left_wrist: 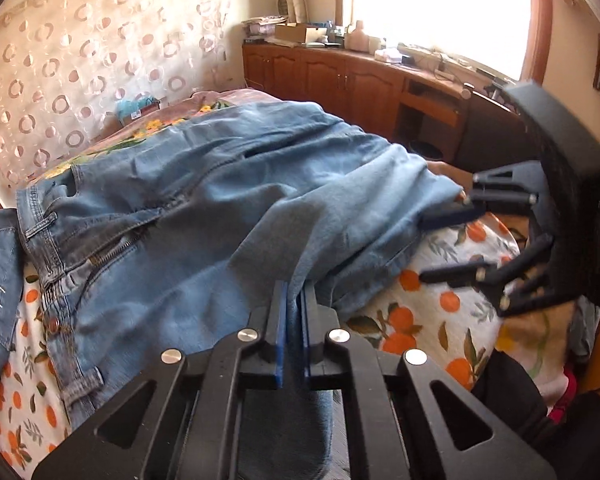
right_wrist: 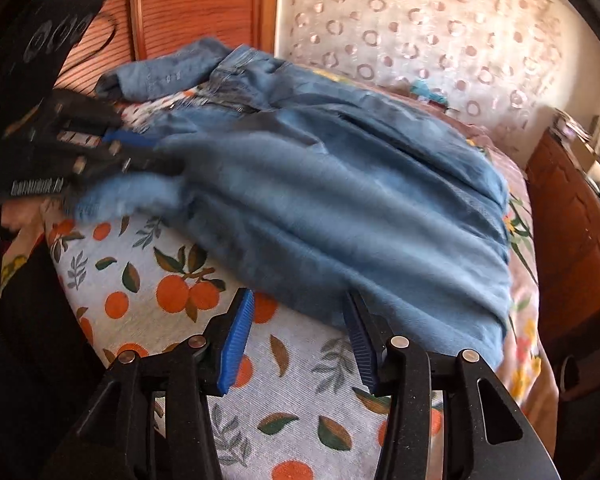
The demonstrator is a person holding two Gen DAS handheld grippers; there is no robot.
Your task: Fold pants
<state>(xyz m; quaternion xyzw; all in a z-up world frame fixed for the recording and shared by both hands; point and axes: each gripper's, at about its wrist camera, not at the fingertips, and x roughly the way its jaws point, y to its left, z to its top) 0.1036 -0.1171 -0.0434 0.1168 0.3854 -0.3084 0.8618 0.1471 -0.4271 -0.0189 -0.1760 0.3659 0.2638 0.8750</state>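
Denim pants point(left_wrist: 228, 184) hem clamped in left gripper point(left_wrist: 294, 300), right gripper point(right_wrist: 298, 336) released, empty

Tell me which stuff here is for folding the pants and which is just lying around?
For the job:
- jeans
- left gripper, shut on the jeans' edge
- right gripper, open beside the jeans
- orange-print sheet they lie on

Just lying about:
- other denim garment
- boxes and clutter on the wooden cabinet
- patterned curtain

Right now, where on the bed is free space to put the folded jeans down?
The orange-print sheet is bare below the jeans, just ahead of the open right gripper. The far side is crowded: another denim garment lies at the waistband, where the left gripper clamps a jeans fold.
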